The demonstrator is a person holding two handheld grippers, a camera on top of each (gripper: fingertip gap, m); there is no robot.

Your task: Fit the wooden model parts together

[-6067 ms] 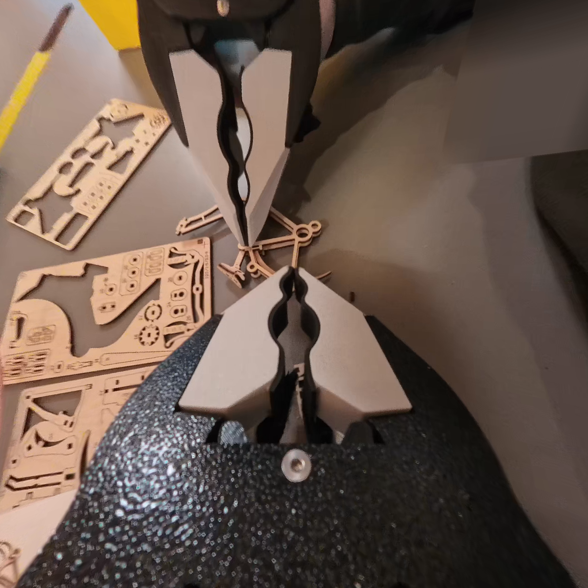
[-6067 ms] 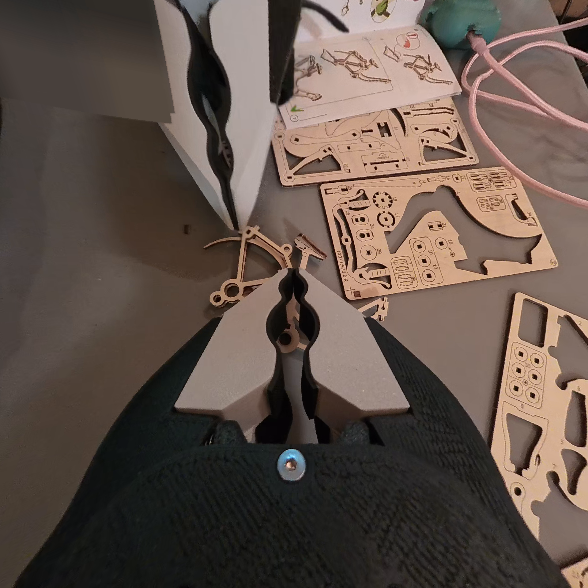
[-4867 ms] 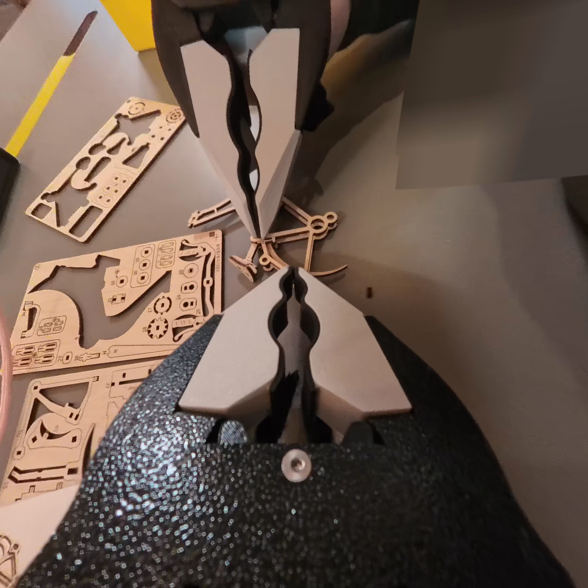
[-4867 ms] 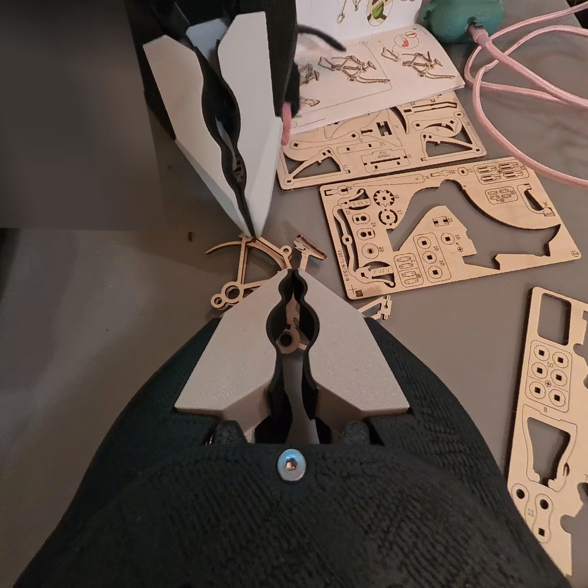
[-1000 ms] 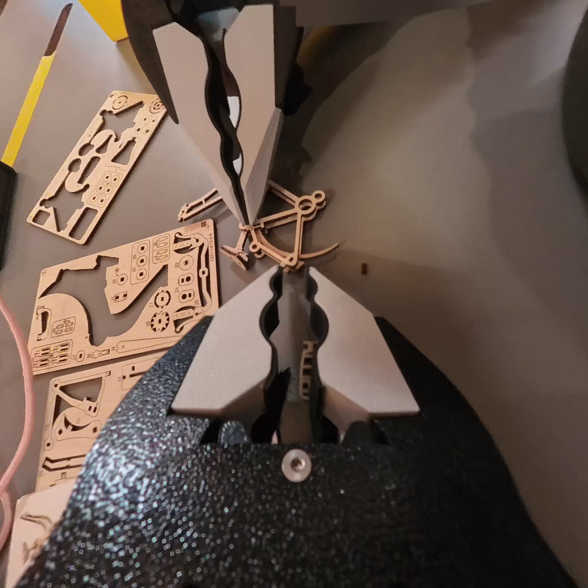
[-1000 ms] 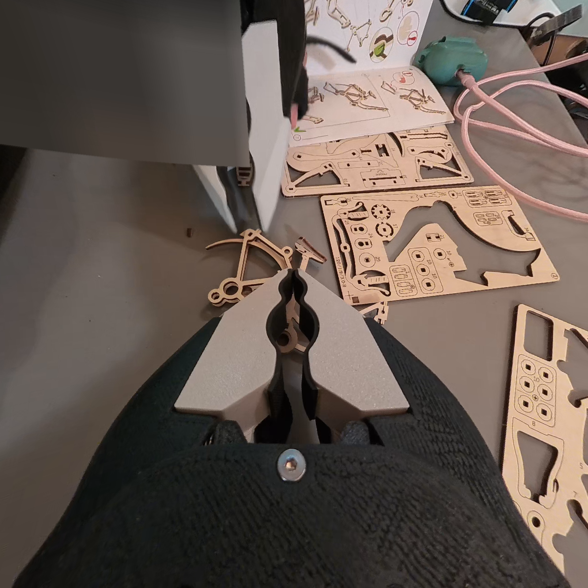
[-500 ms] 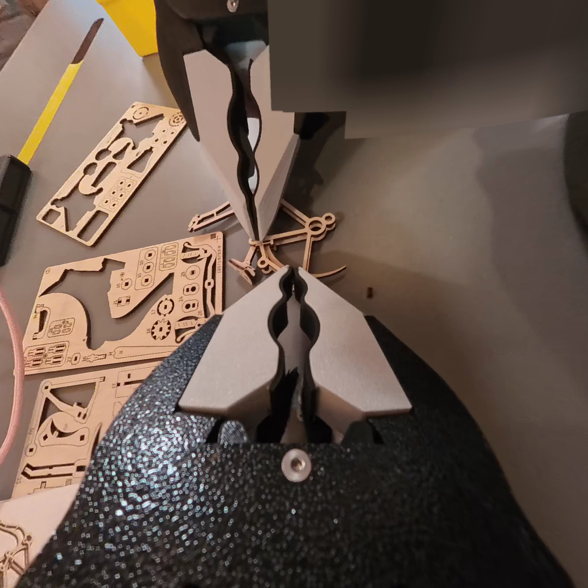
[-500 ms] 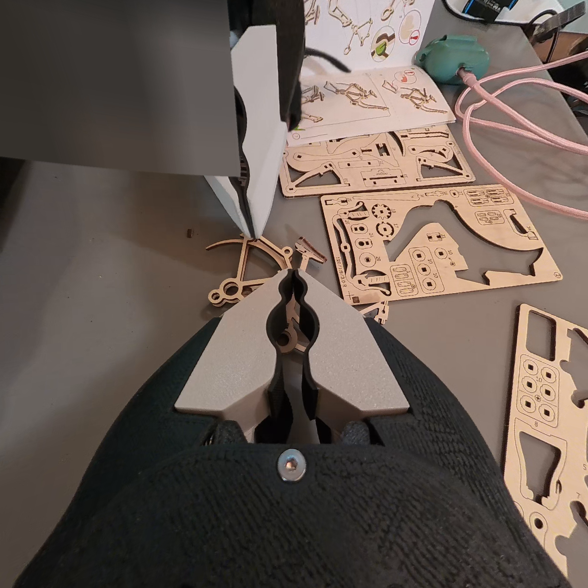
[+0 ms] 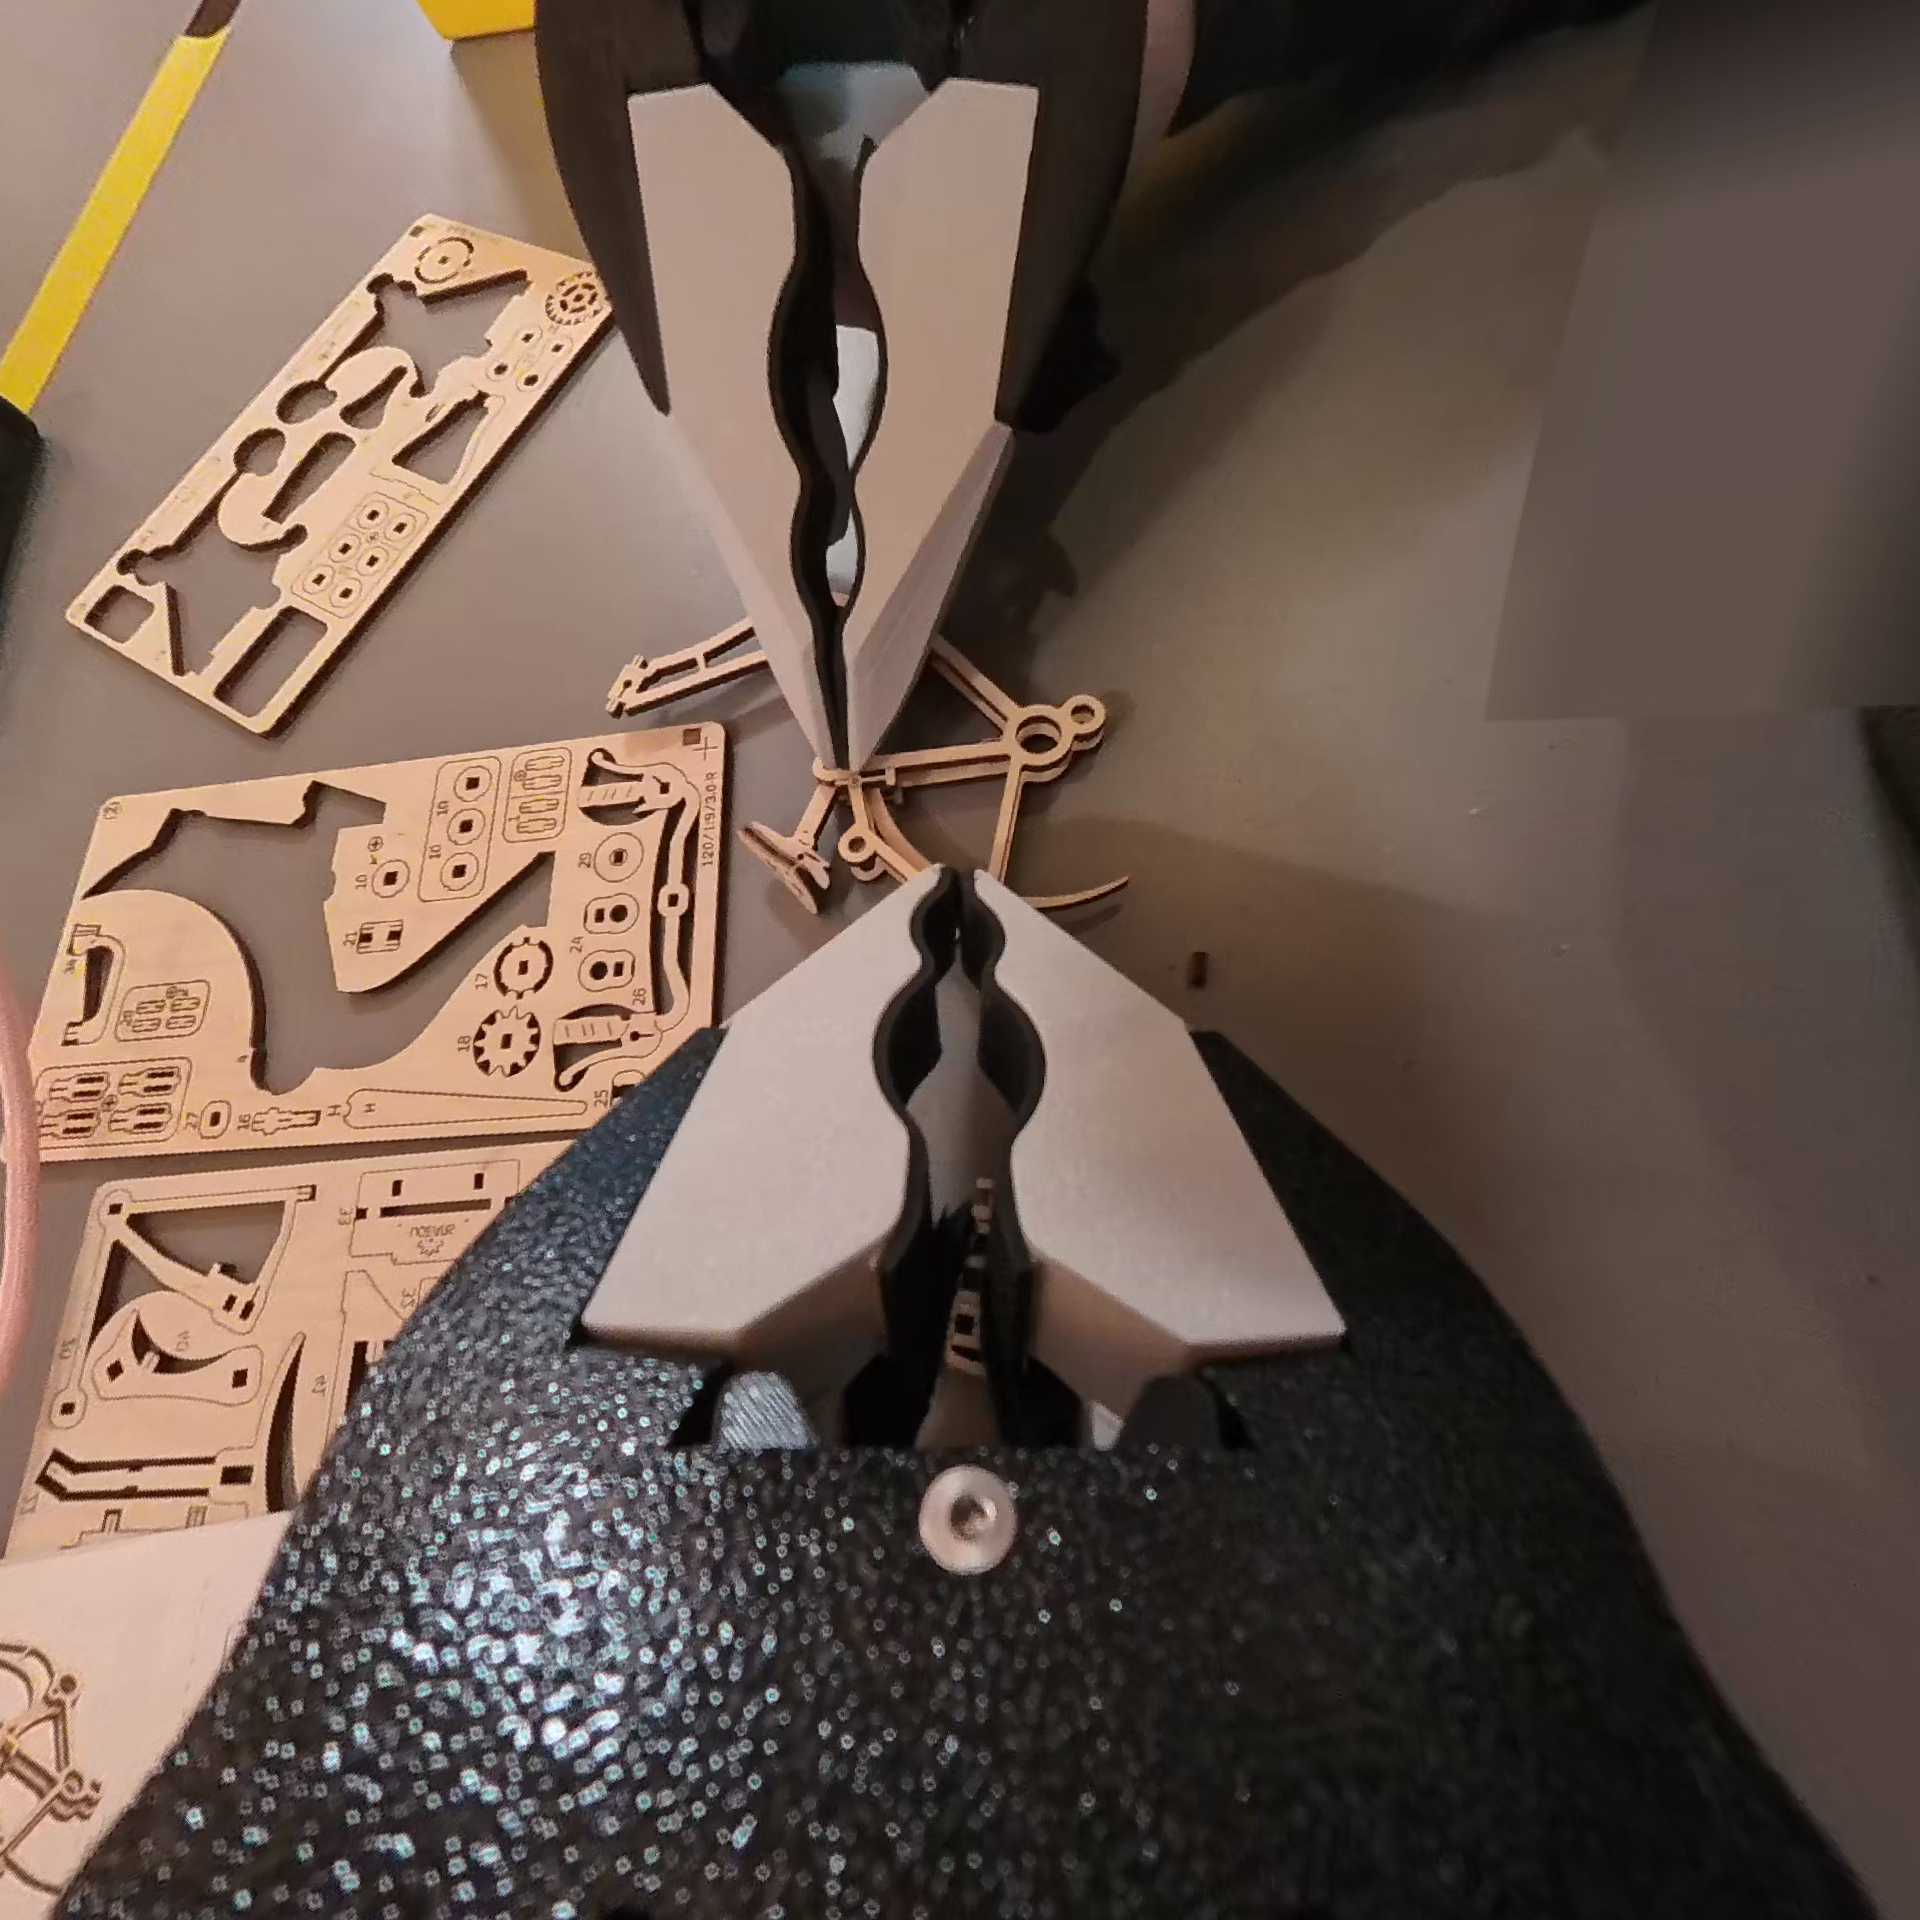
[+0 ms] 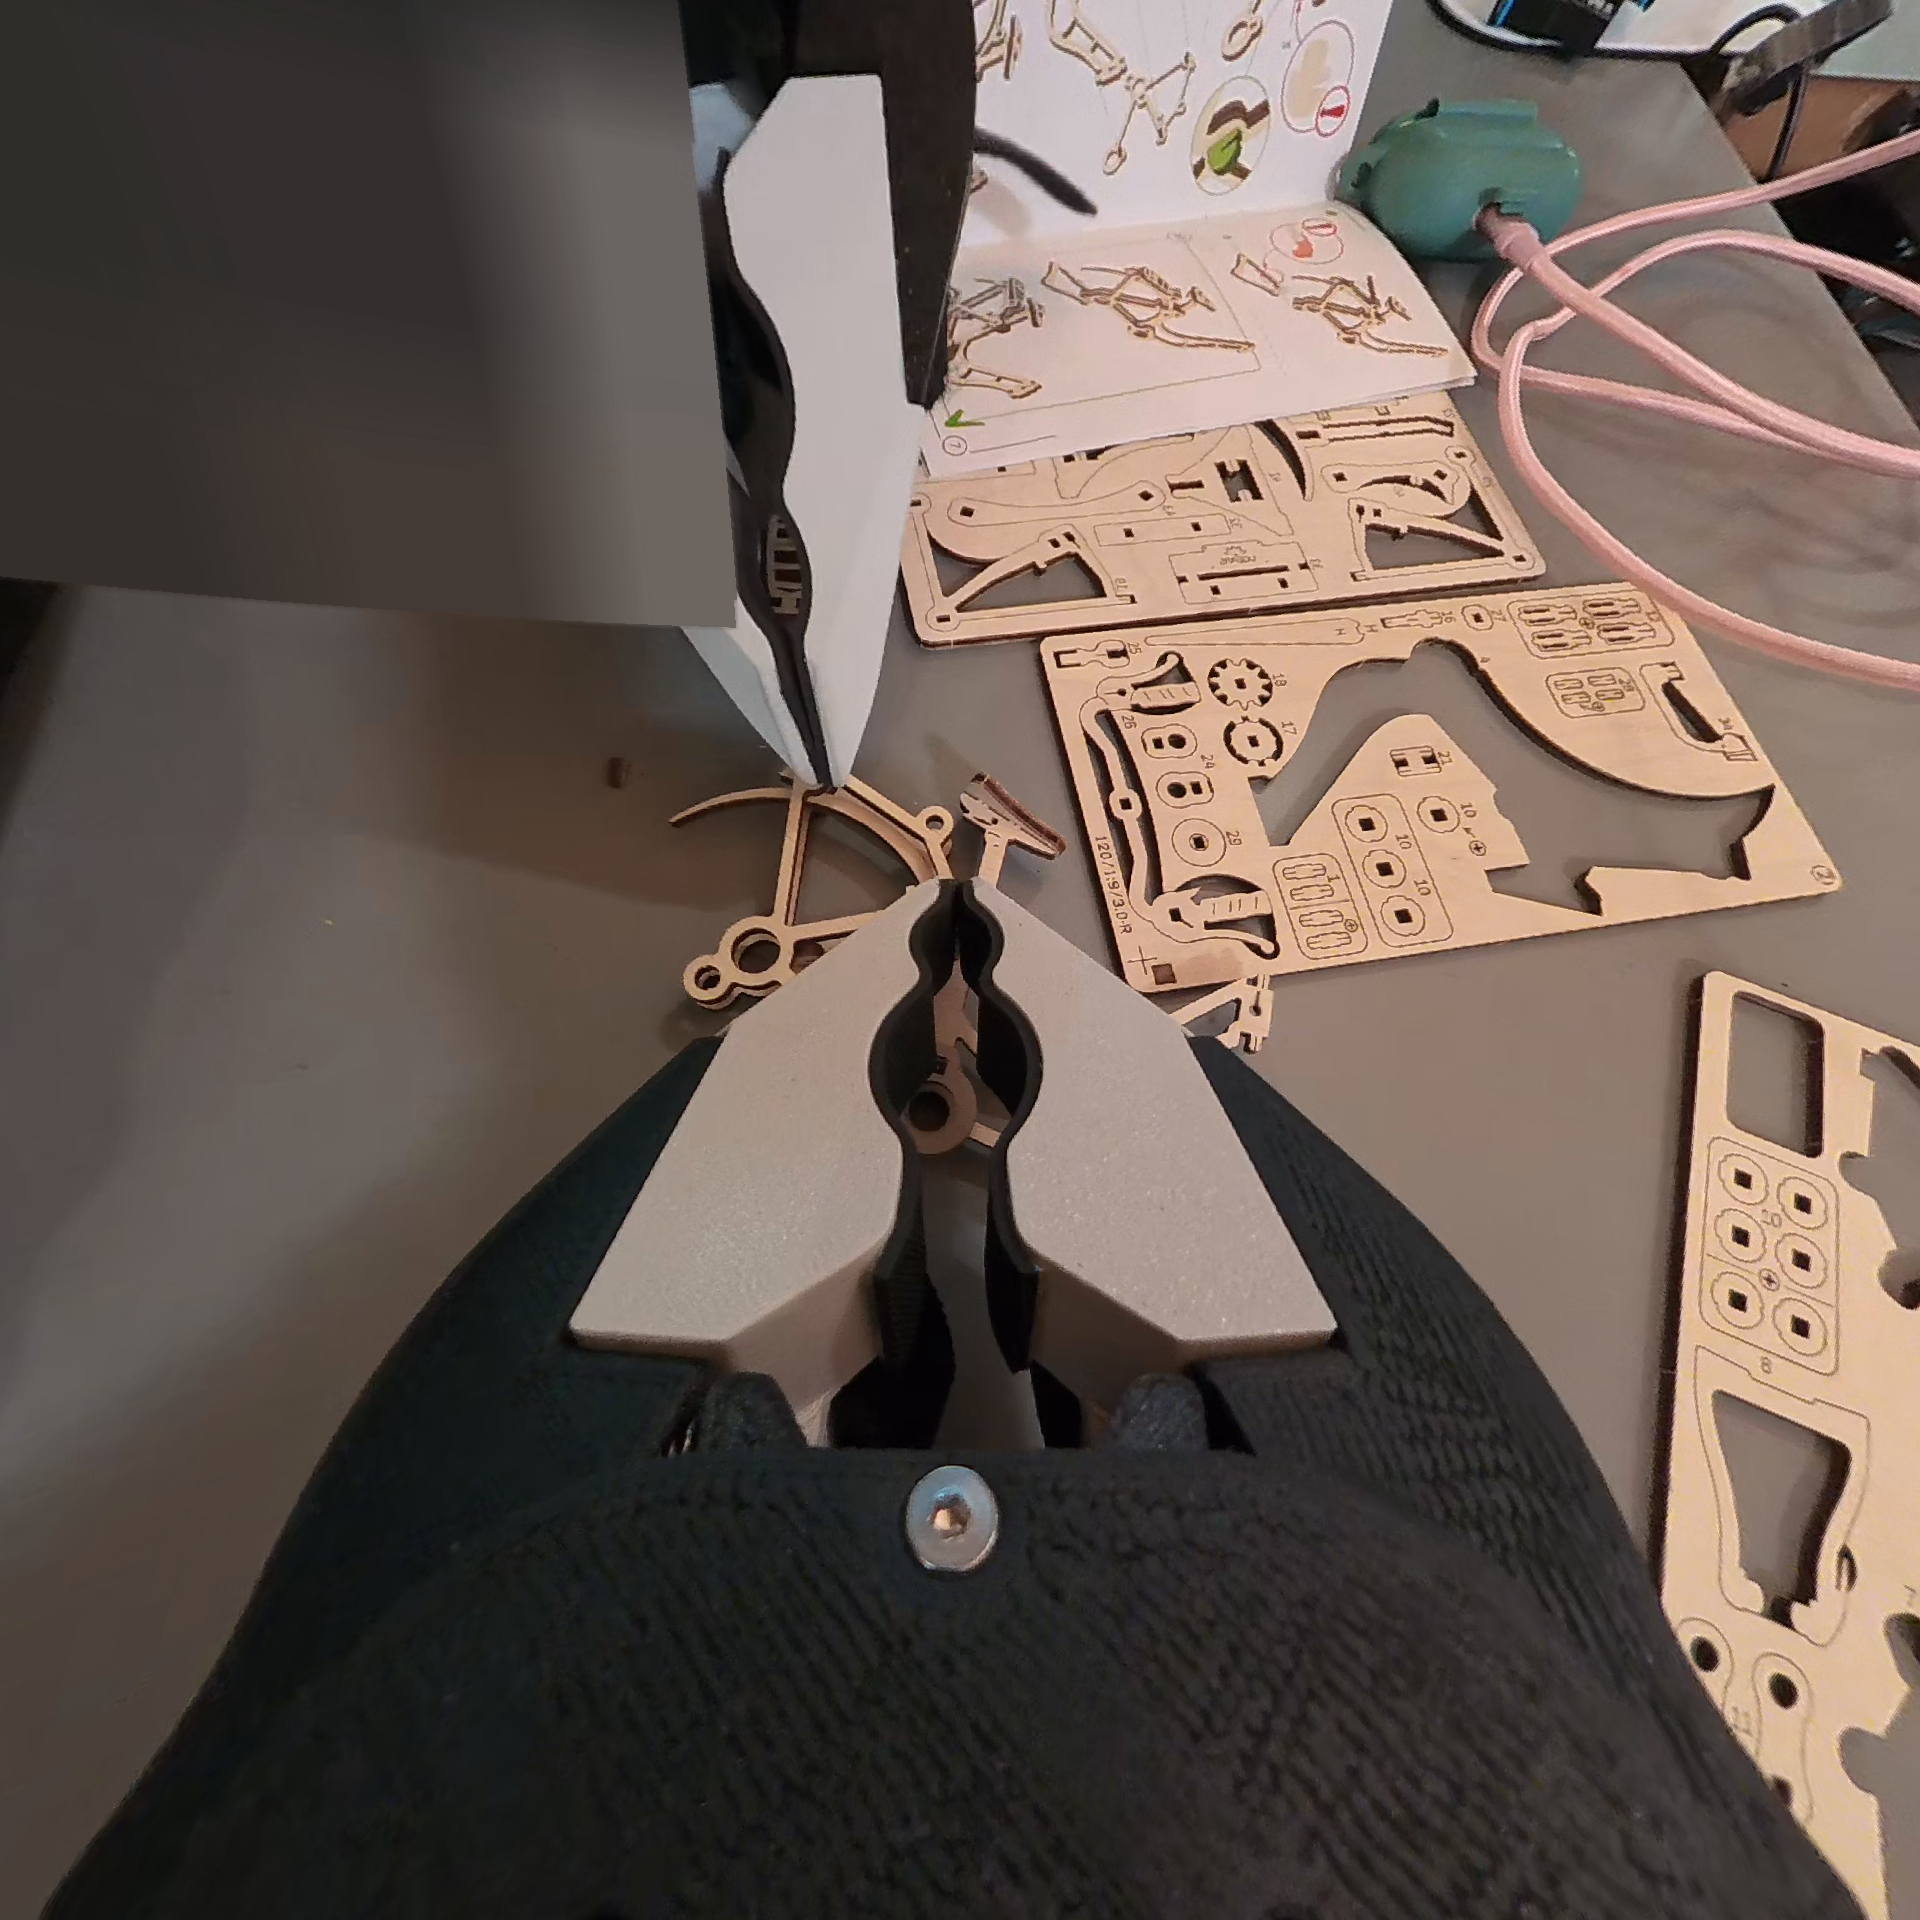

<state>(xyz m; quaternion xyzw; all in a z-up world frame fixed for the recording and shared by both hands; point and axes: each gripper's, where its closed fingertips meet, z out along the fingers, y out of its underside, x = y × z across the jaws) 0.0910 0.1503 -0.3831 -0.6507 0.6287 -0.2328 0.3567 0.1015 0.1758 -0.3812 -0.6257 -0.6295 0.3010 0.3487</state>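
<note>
The grey counter [image 10: 312, 1039] carries everything. On it lie several flat wooden part sheets [image 10: 1434, 790], laid side by side, with an open instruction booklet [image 10: 1195, 322] beyond them and a pink cable [image 10: 1662, 343] looping past a teal object [image 10: 1465, 171].

The left gripper [image 9: 954, 881] has its grey fingers pressed together at the tips, with only the wavy inner gap showing behind them. In the right wrist view its tips [image 10: 826, 774] come down onto the curved arc end of the wooden model assembly [image 10: 831, 873]; whether they pinch that arc or only touch it cannot be told.

The right gripper [image 10: 954, 883] is likewise closed at the tips. In the left wrist view its tips [image 9: 840, 764] meet the assembly [image 9: 935, 800] at a thin joint where several struts cross, seemingly clamped on it.

The assembly, a thin frame of struts, rings and an arc, lies flat on the counter between the two grippers, just beside the nearest sheet. A tiny dark chip [image 10: 619, 771] lies near it.
</note>
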